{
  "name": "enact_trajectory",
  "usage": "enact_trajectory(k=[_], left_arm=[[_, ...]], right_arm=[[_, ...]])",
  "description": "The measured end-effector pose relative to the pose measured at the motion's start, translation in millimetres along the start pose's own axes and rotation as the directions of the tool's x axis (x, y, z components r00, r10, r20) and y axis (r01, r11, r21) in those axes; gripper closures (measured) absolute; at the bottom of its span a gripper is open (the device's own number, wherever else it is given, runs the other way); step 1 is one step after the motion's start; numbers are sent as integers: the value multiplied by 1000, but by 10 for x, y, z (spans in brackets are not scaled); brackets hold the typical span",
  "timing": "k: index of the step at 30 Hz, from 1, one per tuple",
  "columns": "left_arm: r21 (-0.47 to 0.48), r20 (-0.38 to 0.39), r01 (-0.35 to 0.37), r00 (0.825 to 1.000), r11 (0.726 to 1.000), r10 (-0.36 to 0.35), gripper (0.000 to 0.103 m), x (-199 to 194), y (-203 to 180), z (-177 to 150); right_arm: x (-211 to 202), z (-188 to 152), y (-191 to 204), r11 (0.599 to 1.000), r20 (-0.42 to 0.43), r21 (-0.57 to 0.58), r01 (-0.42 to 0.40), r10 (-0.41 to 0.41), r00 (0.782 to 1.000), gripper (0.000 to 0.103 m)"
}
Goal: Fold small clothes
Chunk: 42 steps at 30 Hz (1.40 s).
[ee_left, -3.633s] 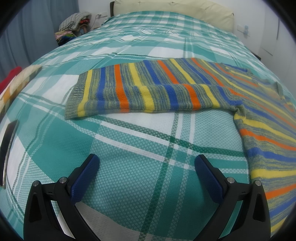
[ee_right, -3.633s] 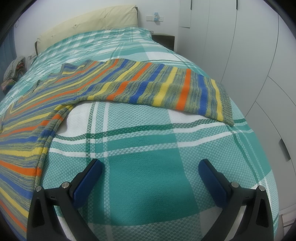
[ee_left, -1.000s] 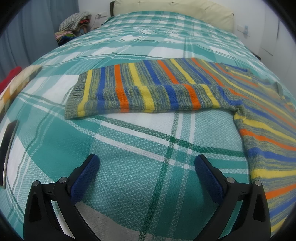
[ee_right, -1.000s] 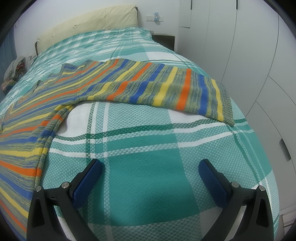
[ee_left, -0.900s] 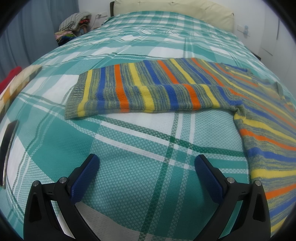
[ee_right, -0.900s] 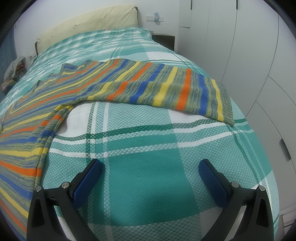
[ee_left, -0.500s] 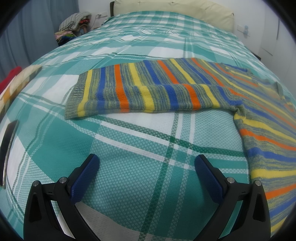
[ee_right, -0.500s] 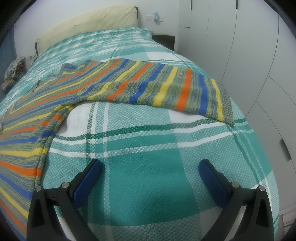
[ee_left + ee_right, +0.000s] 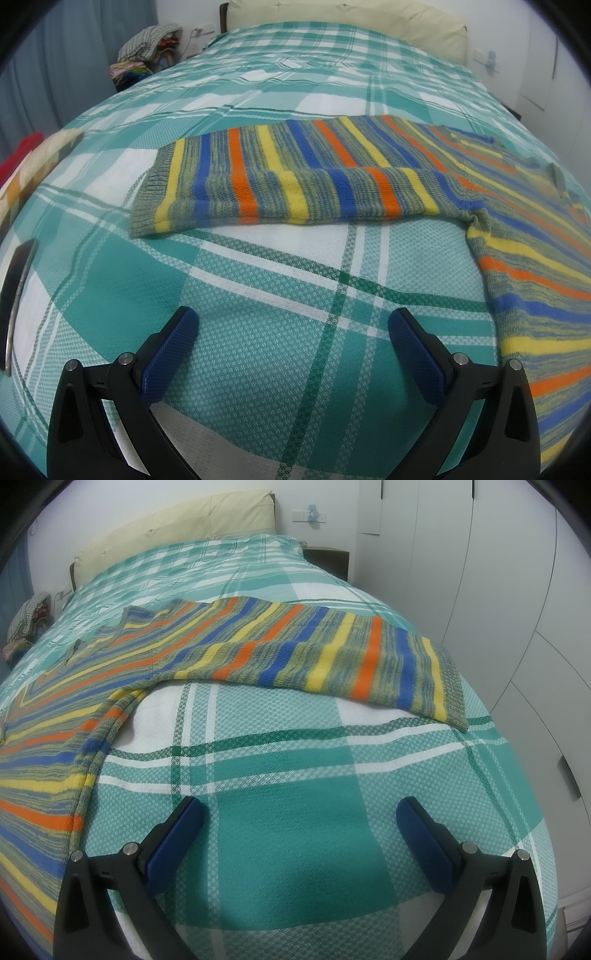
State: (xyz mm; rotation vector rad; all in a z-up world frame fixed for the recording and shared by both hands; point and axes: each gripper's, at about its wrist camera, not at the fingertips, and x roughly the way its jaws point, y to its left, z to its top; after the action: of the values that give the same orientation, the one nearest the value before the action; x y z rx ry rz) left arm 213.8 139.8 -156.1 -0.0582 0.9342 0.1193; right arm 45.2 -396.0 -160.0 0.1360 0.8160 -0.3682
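Change: Although earlier views were there to compare, nothing had shifted; both tongs and the sweater sat as before, which I took to mean the fold had not begun.
Left tongs (image 9: 293, 326): at the bottom of the left view, jaws spread wide, holding nothing, hanging over bare plaid bedspread (image 9: 258, 332).
Right tongs (image 9: 300, 814): at the bottom of the right view, equally wide apart, empty, over the bedspread (image 9: 295, 775).
Sweater (image 9: 517, 258): lay flat on the bed, spread out between the two tongs; its body ran down the right edge of the left view and the left edge of the right view (image 9: 55, 775).
Left sleeve (image 9: 288, 184): mid-frame in the left view, long axis running left to right, cuff pointing to the left of the frame, apart from the tongs.
Right sleeve (image 9: 332, 661): mid-frame in the right view, long axis slanting down to the right, cuff at the right, near the bed edge.
Neck: pointed up-frame toward the headboard (image 9: 351, 22); hem out of view.
Far: clothes pile (image 9: 147, 51) at upper left; wardrobe (image 9: 480, 572) at right.
Next, as I judged: each sleeve wanted a cuff grip and a fold inward.
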Motion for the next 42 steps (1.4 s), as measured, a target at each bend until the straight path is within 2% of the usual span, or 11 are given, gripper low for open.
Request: enact_trajectory(k=[42], left_arm=[[0,0,-1,1000,1000,1,0,6,0,3]], right_arm=[[-32,-3,6,1000,0,-6,7,-7,1000,0]])
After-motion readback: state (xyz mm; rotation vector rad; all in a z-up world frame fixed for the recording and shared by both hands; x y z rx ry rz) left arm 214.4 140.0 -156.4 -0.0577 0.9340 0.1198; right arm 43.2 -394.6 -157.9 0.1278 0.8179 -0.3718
